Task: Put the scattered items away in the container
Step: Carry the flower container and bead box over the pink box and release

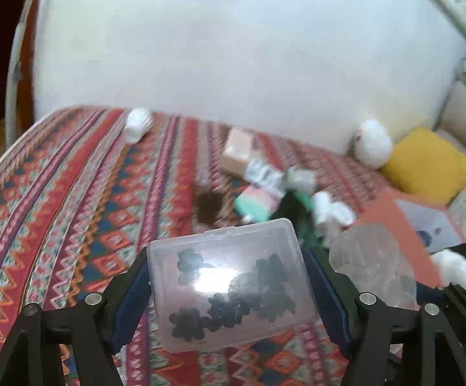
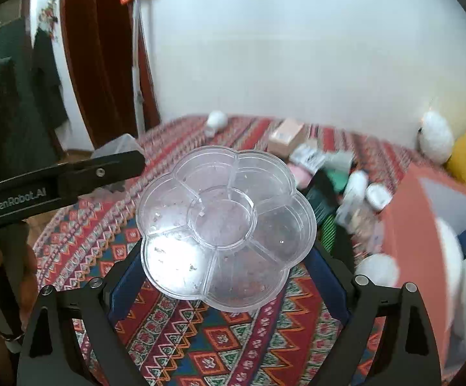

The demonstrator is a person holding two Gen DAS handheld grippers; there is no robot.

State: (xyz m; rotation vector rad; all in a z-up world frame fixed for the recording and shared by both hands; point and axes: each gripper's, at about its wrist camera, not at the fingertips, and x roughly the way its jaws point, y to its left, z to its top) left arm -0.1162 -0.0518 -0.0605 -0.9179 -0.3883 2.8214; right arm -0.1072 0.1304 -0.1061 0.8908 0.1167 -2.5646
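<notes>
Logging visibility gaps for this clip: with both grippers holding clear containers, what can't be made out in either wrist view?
- Left wrist: the pile of small items is motion-blurred; individual things can't be identified.
- Left wrist: the dark pieces in the rectangular clear box are hazed by lid and glare.
- Right wrist: the orange container is cut off by the frame edge; its contents are mostly hidden.
- Right wrist: the flower-shaped tray hides the cloth and fingertips beneath.

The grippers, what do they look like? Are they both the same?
Yes, they look alike. The left gripper and the right gripper both have black frames with round silver bolts and dark blue finger pads. The left one's side carries white lettering, "GenRobot.AI". No sleeves or cables show.
</notes>
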